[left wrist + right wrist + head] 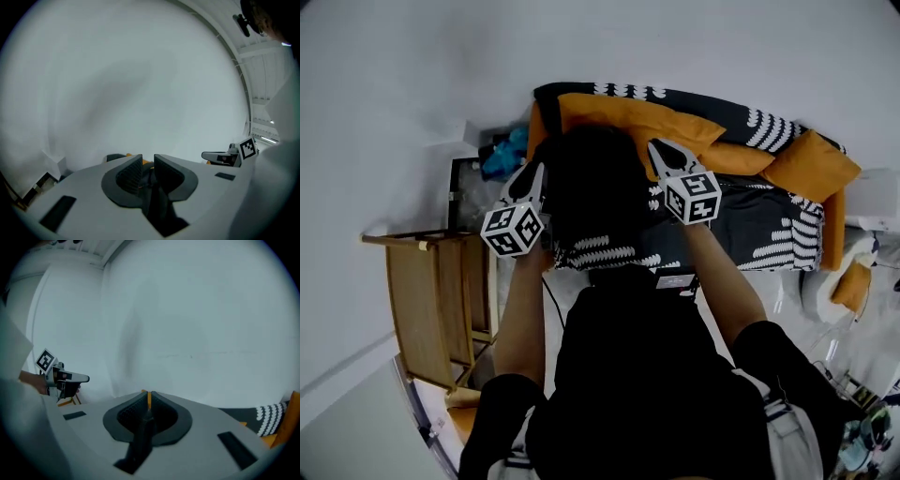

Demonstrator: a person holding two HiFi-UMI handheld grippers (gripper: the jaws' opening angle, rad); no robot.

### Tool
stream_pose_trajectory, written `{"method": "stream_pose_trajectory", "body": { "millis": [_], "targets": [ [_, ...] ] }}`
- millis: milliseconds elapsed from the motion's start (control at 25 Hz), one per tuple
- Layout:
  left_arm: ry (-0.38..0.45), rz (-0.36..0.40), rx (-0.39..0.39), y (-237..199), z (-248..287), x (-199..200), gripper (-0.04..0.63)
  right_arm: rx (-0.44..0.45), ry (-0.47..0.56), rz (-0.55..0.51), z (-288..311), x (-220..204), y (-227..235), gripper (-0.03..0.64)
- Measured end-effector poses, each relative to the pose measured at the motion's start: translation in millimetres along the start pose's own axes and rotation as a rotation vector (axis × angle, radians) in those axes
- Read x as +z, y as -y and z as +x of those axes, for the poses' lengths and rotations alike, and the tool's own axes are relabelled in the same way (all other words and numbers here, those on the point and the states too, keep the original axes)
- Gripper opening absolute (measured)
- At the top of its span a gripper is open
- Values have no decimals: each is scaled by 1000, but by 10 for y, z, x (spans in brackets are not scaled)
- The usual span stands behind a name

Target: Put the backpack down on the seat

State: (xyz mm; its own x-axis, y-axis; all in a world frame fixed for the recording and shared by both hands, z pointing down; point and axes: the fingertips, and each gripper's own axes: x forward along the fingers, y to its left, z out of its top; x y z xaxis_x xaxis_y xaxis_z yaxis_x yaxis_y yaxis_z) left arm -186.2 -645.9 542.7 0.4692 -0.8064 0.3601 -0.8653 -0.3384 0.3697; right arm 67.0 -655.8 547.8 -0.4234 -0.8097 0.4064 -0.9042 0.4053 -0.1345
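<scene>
The black backpack hangs in front of me over the sofa seat, which has a black and white patterned cover. My left gripper is at the pack's left side and my right gripper at its right. In the left gripper view the left gripper has dark backpack fabric wedged between its pads. In the right gripper view the right gripper is nearly closed on a thin dark strap. Both grippers point at the white wall. Whether the pack's bottom touches the seat is hidden.
Orange cushions lean along the sofa back. A wooden rack stands to the left, with a dark side table and blue items behind it. Clutter lies on the floor at the right.
</scene>
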Motion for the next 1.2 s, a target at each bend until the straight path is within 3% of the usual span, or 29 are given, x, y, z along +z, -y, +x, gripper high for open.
{"method": "stream_pose_trajectory", "body": {
  "millis": [120, 280, 400, 600, 880, 1080, 1200],
  "targets": [
    [124, 19, -28, 233, -413, 395, 26, -39, 127, -50, -467, 460, -155, 34],
    [260, 118, -57, 557, -925, 833, 14, -21, 226, -24, -972, 880, -386, 31],
    [328, 175, -67, 776, -1239, 1062, 15, -14, 280, 22, -1283, 1051, -509, 31],
    [402, 199, -108, 1107, -1750, 1263, 15, -18, 397, -39, -1883, 1234, -764, 31],
    [449, 169, -211, 1546, -2242, 1174, 14, -1, 471, -58, -2522, 1279, -919, 31],
    [446, 247, -144, 1772, -2508, 936, 14, -9, 440, -59, -2855, 1024, -921, 31],
    [442, 252, -105, 1901, -2654, 753, 15, 4, 412, -55, -3064, 803, -939, 31]
  ]
}}
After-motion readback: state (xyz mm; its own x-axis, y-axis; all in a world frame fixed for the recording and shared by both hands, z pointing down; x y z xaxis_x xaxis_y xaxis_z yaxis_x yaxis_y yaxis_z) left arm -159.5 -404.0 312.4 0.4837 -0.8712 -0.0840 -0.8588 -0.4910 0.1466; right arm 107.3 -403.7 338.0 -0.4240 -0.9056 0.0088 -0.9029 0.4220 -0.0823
